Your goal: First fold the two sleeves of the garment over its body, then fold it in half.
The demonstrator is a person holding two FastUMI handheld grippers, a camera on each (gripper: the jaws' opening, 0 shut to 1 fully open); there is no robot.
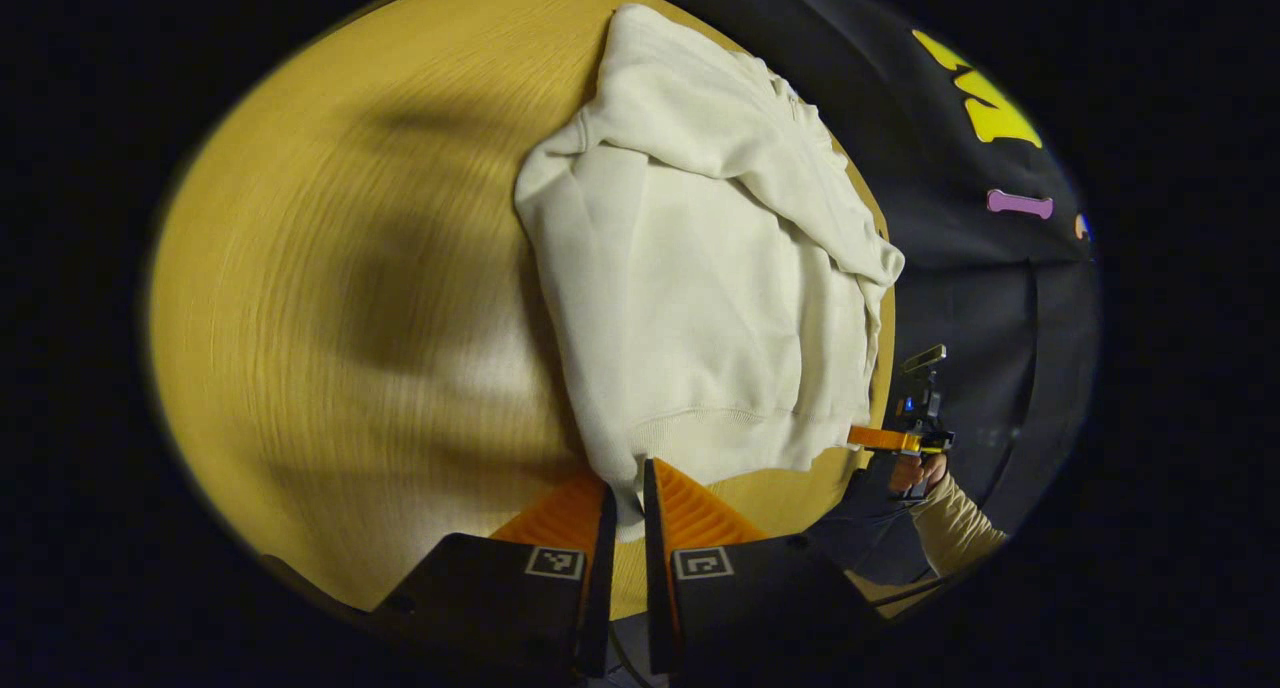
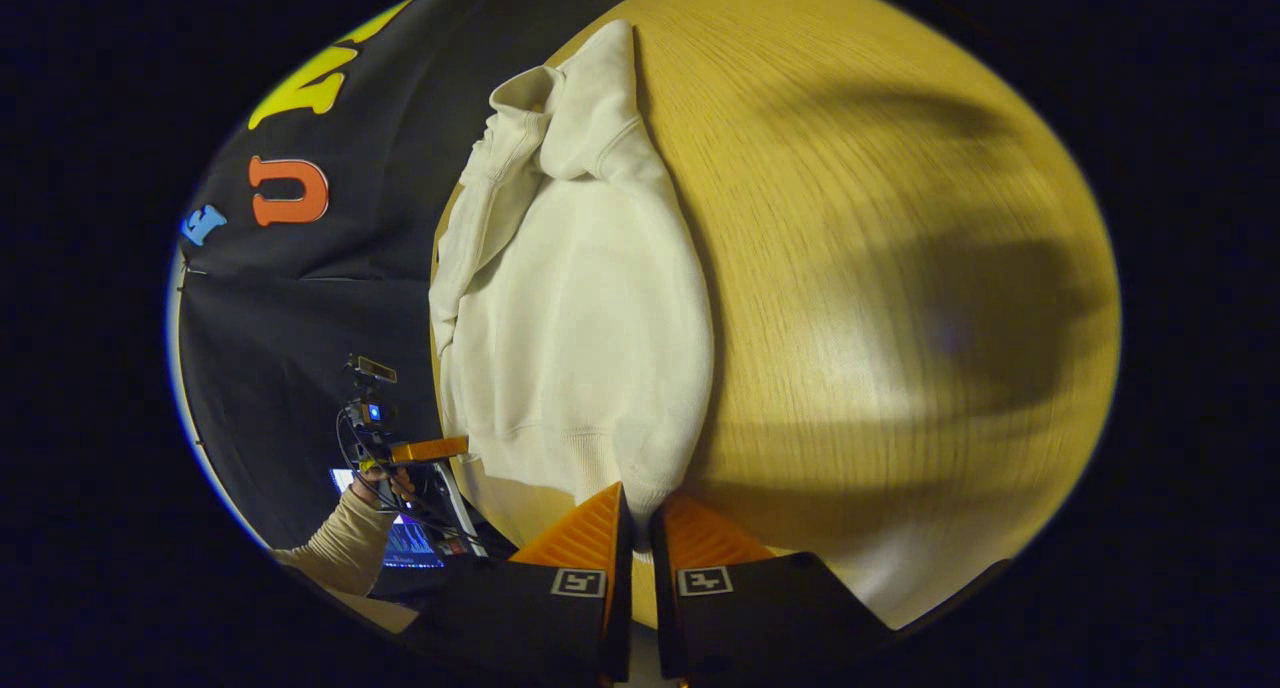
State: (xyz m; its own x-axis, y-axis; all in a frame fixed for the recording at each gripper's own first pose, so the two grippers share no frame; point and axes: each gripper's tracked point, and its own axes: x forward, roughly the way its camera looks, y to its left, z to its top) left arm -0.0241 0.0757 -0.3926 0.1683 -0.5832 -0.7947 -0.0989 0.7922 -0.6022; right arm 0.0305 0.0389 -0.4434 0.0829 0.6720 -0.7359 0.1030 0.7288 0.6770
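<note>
Holding both hem corners, ready for the half fold

I read the sleeves as already folded in, so the step in hand looks like folding the garment point(image 1: 690, 298) in half. Left gripper point(image 1: 627, 503) is clamped on one bottom corner of the ribbed hem; right gripper point(image 2: 640, 513) is clamped on the opposite bottom corner. Each view also catches the other gripper farther off at the far hem corner, with a hand and sleeve behind it.

To do it well: I'd lift both corners together, keep the hem taut and level between them, carry it toward the collar, and lay it down square so the edges line up.

Garment is a cream sweatshirt, soft and thick, lying flat on the wooden table point(image 1: 350, 298) near its edge, one sleeve draped diagonally across the chest, collar end bunched.
</note>
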